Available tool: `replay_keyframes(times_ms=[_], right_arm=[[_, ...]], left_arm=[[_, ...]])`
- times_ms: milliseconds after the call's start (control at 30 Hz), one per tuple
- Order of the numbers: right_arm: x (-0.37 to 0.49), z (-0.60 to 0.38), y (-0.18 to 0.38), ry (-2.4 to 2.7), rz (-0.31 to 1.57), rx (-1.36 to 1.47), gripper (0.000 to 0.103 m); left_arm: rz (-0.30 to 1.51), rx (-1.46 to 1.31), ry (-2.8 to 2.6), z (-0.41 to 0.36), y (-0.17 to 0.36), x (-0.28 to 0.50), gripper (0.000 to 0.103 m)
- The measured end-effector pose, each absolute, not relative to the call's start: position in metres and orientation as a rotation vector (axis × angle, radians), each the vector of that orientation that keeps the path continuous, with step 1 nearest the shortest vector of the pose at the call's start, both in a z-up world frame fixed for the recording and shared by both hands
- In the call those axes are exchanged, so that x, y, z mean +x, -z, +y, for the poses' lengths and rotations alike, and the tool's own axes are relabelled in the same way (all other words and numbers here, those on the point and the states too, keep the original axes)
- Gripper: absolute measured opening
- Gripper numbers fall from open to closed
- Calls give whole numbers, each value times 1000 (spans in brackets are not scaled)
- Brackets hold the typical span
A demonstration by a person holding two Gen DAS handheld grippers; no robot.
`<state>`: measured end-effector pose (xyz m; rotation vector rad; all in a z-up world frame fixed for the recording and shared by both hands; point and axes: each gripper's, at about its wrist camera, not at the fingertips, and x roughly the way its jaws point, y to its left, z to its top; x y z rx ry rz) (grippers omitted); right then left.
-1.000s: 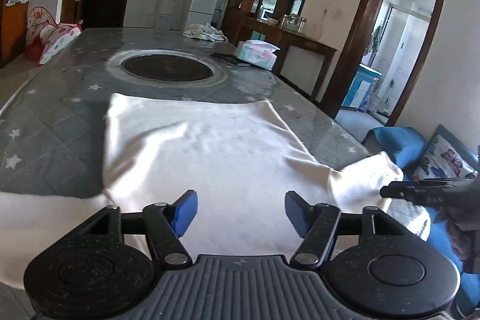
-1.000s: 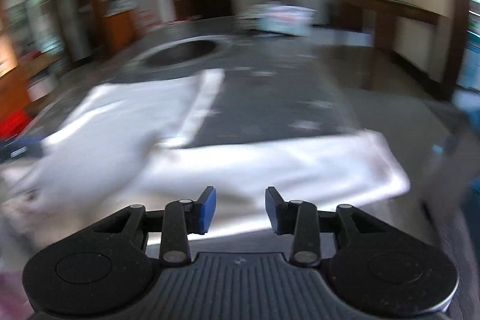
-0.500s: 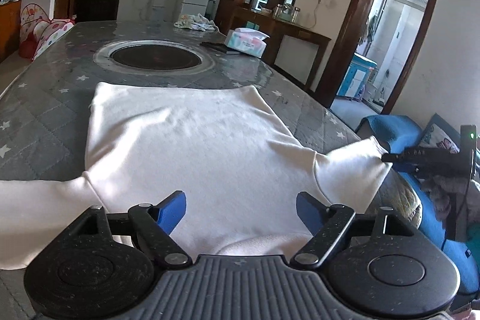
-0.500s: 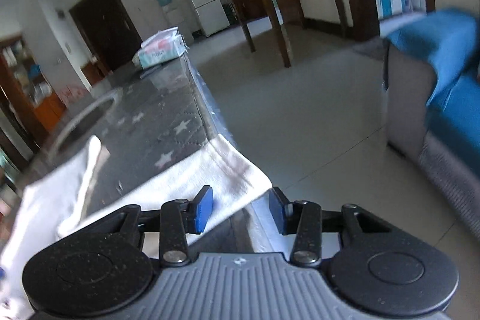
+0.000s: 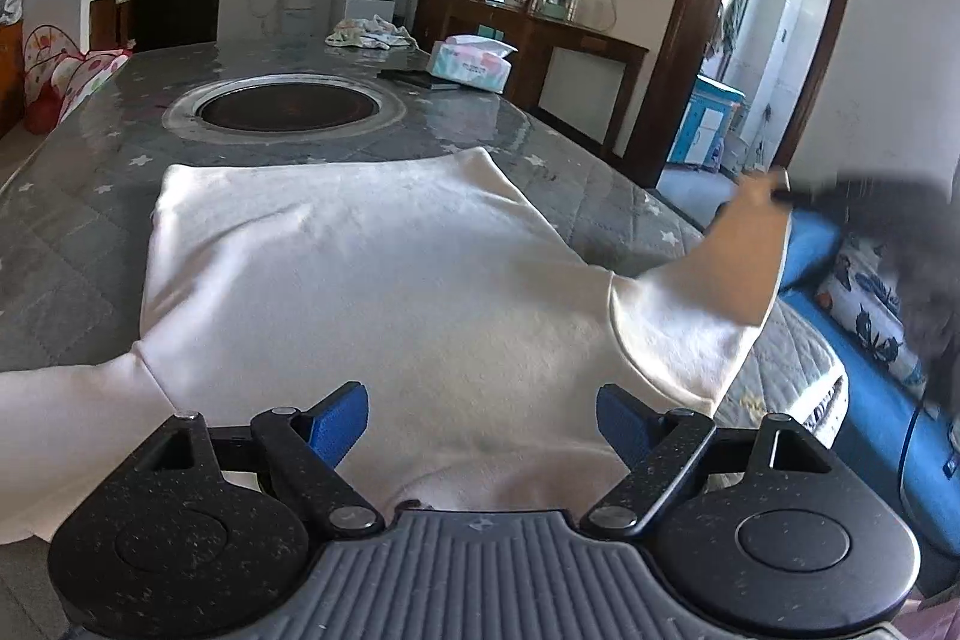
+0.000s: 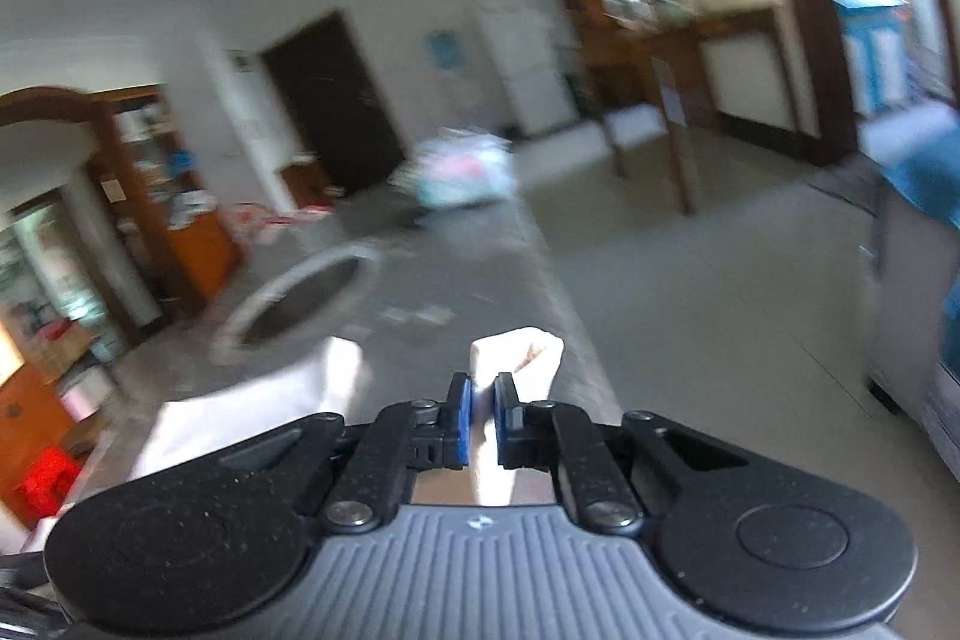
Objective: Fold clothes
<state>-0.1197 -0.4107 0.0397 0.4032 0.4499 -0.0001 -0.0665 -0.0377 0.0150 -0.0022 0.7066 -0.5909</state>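
The grey star-quilted tabletop [image 5: 72, 244] carries a white sweatshirt [image 5: 372, 292], spread flat with its hem toward the round inset hob [image 5: 288, 106] and its sleeves running off to either side. It looks soft, light and floppy (likely to sag and drag wherever it is unsupported), so the cuffs, shoulder seams and hem corners seem the best places to take hold. The right sleeve [image 5: 720, 292] is raised off the tabletop. The right tongs [image 6: 485, 409] have just closed and now pinch its cuff [image 6: 519, 358]. The left tongs [image 5: 480, 421] have been opening and stand wide over the neckline, gripping nothing.
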Motion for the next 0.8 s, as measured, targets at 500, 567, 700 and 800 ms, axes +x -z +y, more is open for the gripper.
replay_keyframes(times_ms=[500, 567, 700, 800], right_arm=[[-81, -251, -129, -460, 417, 114, 6], [-74, -246, -118, -423, 461, 78, 8], [-62, -253, -75, -286, 590, 7, 11], [-55, -264, -41, -194, 675, -39, 20]], left_arm=[[671, -67, 550, -5, -15, -81, 88], [663, -77, 542, 1, -16, -83, 88], [661, -92, 534, 7, -16, -80, 90], [665, -90, 545, 3, -15, -78, 90]])
